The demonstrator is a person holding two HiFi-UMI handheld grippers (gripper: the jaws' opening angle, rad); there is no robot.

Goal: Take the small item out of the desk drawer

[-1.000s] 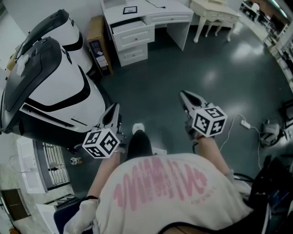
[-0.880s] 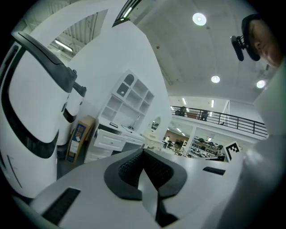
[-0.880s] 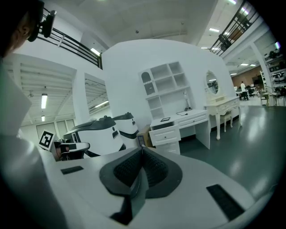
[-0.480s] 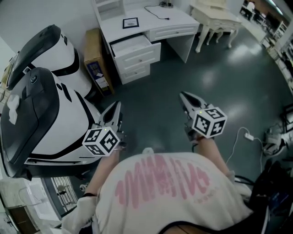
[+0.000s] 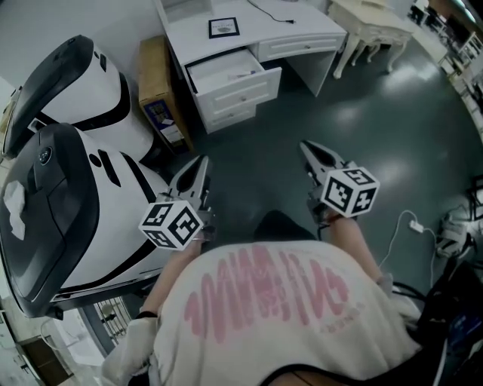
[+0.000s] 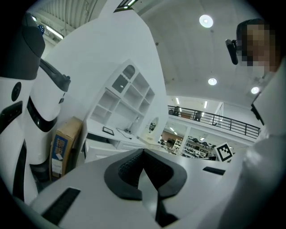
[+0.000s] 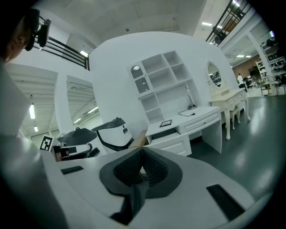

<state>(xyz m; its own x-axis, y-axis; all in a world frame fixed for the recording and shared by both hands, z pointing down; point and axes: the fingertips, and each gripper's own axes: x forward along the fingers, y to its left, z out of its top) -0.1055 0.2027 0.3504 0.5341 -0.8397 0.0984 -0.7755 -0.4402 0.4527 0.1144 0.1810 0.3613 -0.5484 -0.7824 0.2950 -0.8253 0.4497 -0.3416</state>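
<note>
The white desk [image 5: 302, 34] stands at the far side of the dark floor, and its top left drawer [image 5: 226, 71] is pulled open. A faint thin item [image 5: 244, 74] lies inside, too small to make out. My left gripper [image 5: 199, 166] and right gripper [image 5: 308, 148] are held out in front of the person, well short of the desk, both shut with nothing in them. In the left gripper view the left gripper [image 6: 142, 150] points at the desk [image 6: 107, 139]. In the right gripper view the right gripper [image 7: 142, 148] points toward the open drawer [image 7: 163, 133].
Two big white and black pod-like machines [image 5: 68, 173] fill the left side. A cardboard box [image 5: 160, 90] stands between them and the desk. A small framed picture [image 5: 224, 28] lies on the desktop. A cream side table [image 5: 370, 19] stands at the back right. A white cable with an adapter [image 5: 413, 225] lies on the floor.
The person has stepped toward the desk, so the desk and its open drawer sit lower and nearer in the head view. Both grippers stay shut and keep their places.
</note>
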